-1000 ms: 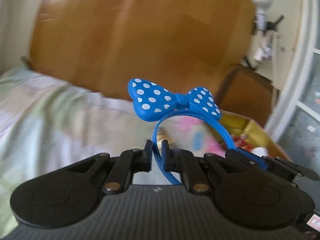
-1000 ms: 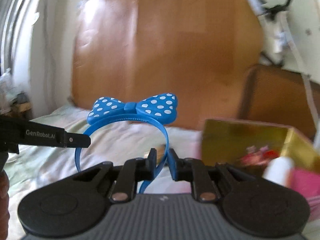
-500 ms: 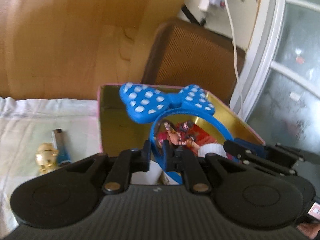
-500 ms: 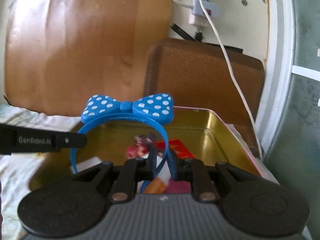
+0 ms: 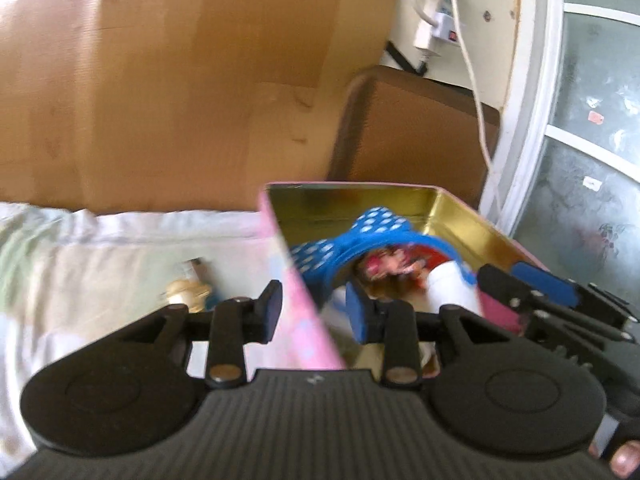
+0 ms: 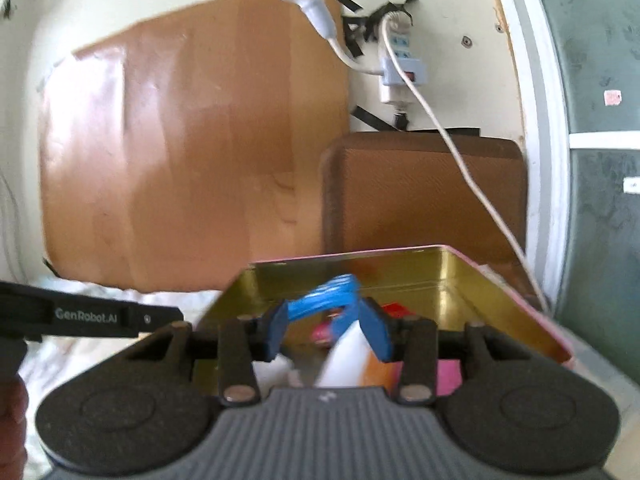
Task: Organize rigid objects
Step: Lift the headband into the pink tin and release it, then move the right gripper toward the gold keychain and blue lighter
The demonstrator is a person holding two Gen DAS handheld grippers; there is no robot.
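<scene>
The blue headband with a white-dotted bow (image 5: 360,240) lies blurred and tilted inside the pink tin with a gold inside (image 5: 460,216). My left gripper (image 5: 314,312) has its jaws opening and nothing pressed between the pads; the tin's pink side wall stands in the gap. The right gripper (image 5: 540,292) shows at the right edge of the left wrist view. In the right wrist view my right gripper (image 6: 326,328) hangs over the tin (image 6: 440,272), jaws opening. The blurred headband (image 6: 324,298) passes just beyond its pads, not pinched. The left gripper (image 6: 100,316) reaches in from the left.
A white bottle (image 5: 452,284) and colourful items lie in the tin. A small gold figure (image 5: 188,292) and a lighter (image 5: 196,268) rest on the pale bedsheet left of it. Behind stand a wooden headboard, a brown panel (image 6: 420,192) and a hanging white cable.
Both grippers carried the headband rightwards over the tin and then spread their jaws. The headband, held upright before, has dropped and tipped into the tin.
</scene>
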